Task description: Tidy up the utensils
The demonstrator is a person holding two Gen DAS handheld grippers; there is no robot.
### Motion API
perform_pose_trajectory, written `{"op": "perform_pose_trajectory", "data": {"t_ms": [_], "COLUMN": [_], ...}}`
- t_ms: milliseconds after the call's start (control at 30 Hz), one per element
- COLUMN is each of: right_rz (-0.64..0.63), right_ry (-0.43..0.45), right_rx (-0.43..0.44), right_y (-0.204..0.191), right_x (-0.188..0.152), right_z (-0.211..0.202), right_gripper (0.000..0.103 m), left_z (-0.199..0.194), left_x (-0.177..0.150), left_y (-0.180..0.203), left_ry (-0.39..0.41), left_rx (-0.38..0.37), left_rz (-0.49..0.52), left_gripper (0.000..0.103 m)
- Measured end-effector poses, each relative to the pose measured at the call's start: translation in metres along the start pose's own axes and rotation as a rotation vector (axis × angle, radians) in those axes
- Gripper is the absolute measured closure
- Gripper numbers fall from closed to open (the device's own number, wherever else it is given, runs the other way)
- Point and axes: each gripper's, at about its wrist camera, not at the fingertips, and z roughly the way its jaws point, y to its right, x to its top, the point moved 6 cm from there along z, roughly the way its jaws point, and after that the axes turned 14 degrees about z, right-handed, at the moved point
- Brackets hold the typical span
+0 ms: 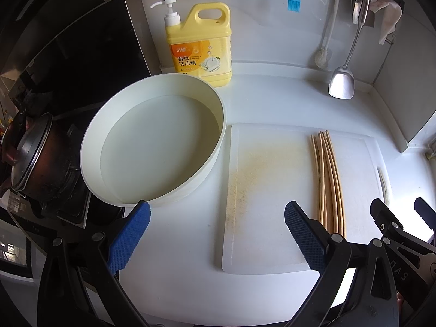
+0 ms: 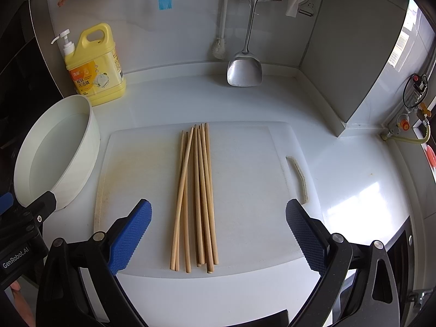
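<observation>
Lying bundled on cutting board (image 2: 245,163): pale wooden chopsticks (image 2: 196,196).

Yellow dish-soap jug (image 1: 201,45): I read "餐具洗洁精" on its orange-and-yellow label; smaller print below too fine to read | My left gripper (image 2: 16,234), seen from my right wrist camera: "GenRobot.AI" in white on its black body | My right gripper (image 1: 403,218), from my left wrist camera: letters "DAS", rest cut off
</observation>
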Motion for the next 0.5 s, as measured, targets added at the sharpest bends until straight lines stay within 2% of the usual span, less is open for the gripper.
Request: {"op": "perform_pose_trajectory", "data": {"t_ms": [500], "right_rz": [0.001], "right_ry": [0.000], "right_rx": [-0.001], "right_y": [-0.0016], "right_x": [0.0007], "right_z": [0.0005], "right_gripper": [0.009], "left_z": [0.0001], "left_x": [-0.0001], "left_y": [0.0001], "left_ry": [-0.001], "left_rx": [-0.001], "left_rz": [0.000], "left_gripper": [0.006]}}
